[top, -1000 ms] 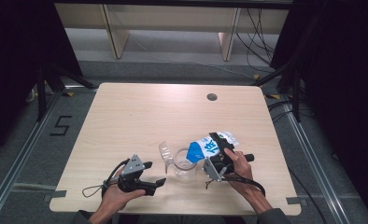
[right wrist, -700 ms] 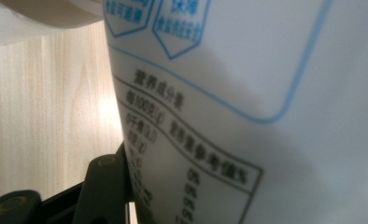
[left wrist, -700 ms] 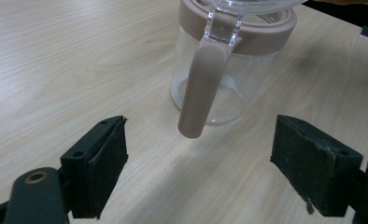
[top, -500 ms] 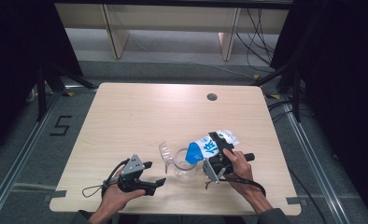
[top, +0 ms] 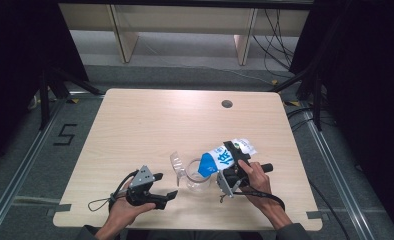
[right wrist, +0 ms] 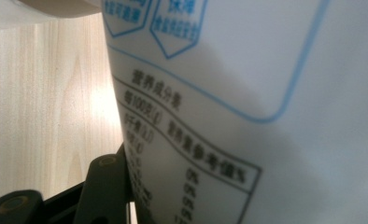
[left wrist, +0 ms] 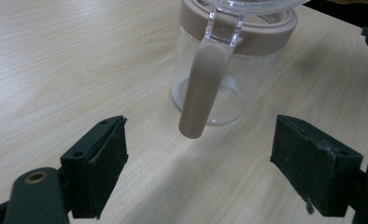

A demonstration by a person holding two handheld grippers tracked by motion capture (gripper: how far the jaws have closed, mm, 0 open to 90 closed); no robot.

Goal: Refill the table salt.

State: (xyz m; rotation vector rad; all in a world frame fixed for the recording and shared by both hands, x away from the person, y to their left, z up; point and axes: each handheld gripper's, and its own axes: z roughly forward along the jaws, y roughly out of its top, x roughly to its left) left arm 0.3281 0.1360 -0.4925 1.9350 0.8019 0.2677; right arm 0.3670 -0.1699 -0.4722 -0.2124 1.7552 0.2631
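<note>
Near the front edge of the table (top: 135,120), right of its middle, right gripper (top: 231,170) clamps a white and blue carton (top: 220,159), tipped on its side with the blue end pointing toward the glass jar (top: 197,176). Right gripper view: printed carton wall (right wrist: 247,107) pressed up against the lens, one black jaw hard against its lower left side; other jaw hidden behind the carton. Jar stands upright on the table, just left of the carton's lowered end, carton mouth over or at the jar rim; cannot tell whether they touch. Clear hinged lid (top: 177,163) stands flipped up on the jar's left side. Left gripper view: jar body (left wrist: 229,79) clear, with a dull pink collar around the neck and a pink handle (left wrist: 201,88) hanging down its near side. Cannot tell from the pictures whether anything is inside. Left gripper (top: 157,191) sits low at the front edge, left of the jar and apart from it, held in the person's left hand (top: 122,212). Its jaws gape wide, nothing between them but bare wood; jar handle lies ahead of the gap, not inside it. Small dark round hole (top: 227,104) in the tabletop near the back edge, right of centre.
</note>
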